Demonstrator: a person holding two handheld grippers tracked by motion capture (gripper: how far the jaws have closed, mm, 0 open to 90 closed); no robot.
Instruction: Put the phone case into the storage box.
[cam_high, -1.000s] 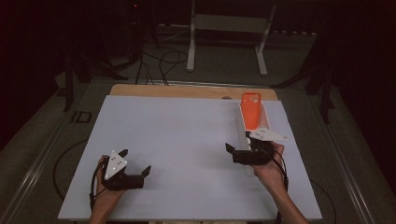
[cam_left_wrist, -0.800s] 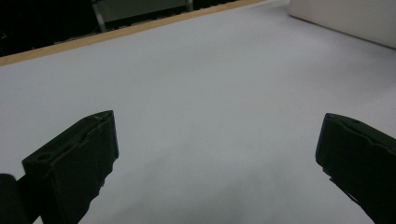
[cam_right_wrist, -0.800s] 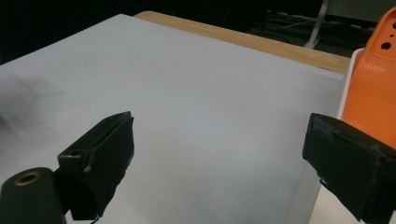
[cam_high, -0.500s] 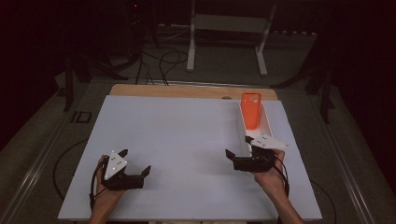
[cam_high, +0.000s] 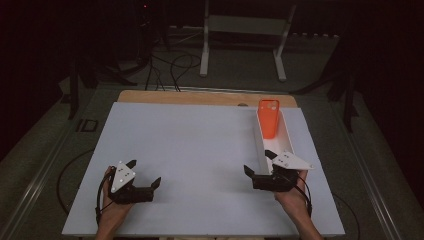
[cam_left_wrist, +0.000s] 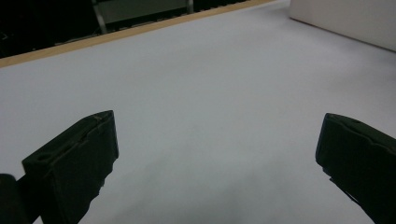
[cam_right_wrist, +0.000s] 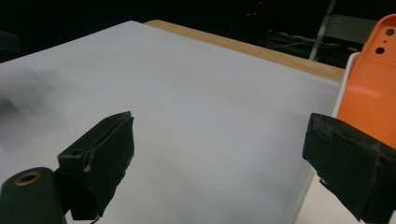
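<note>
Orange phone case (cam_high: 269, 119) in tray (cam_high: 287, 142), right gripper (cam_high: 257, 164) wide open, empty, now farther back.

In the high view, the left hand-held gripper (cam_high: 145, 174) sits at about 7 o'clock of the tabletop (cam_high: 200, 150), gripped from below by the person's left hand (cam_high: 114, 205), whose forearm enters from the bottom edge. Its jaws point toward 2 o'clock and stand wide apart, nothing between them. The right hand-held gripper (cam_high: 259, 163) sits at about 5 o'clock, held by the right hand (cam_high: 292, 197). Its jaws point toward 10 o'clock, likewise spread wide and empty. Both grippers are low over the surface.
</note>
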